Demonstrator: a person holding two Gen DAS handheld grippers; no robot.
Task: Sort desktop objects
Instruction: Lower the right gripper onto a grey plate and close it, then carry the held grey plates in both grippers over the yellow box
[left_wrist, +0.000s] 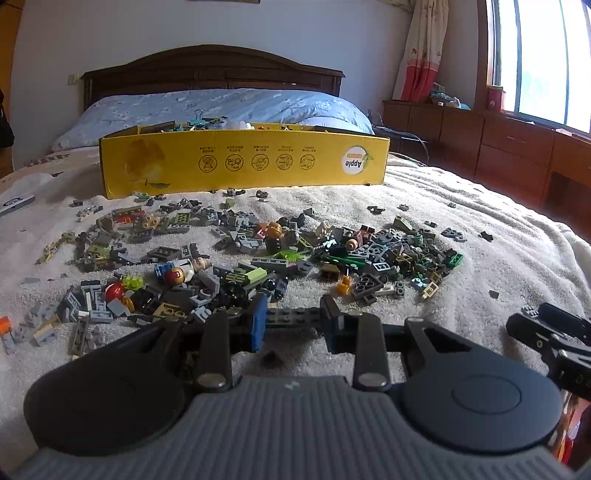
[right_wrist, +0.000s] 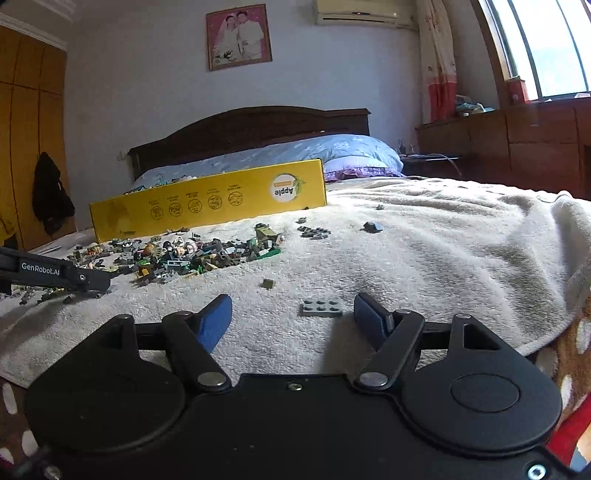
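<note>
Left gripper (left_wrist: 295, 319) clamps a long dark plate (left_wrist: 291, 316); right gripper (right_wrist: 291, 317), apart, nears the light, stiff grey plate (right_wrist: 321, 307) at one o'clock, best pinched across its edges.

yellow box (left_wrist: 243, 162) contents mostly hidden | brick pile (left_wrist: 236, 251) far pieces indistinct

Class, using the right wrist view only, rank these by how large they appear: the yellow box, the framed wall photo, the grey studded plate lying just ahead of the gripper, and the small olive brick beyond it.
1. yellow box
2. framed wall photo
3. grey studded plate
4. small olive brick

The plate lies nearest the camera, so its lead over the brick may be partly nearness.
</note>
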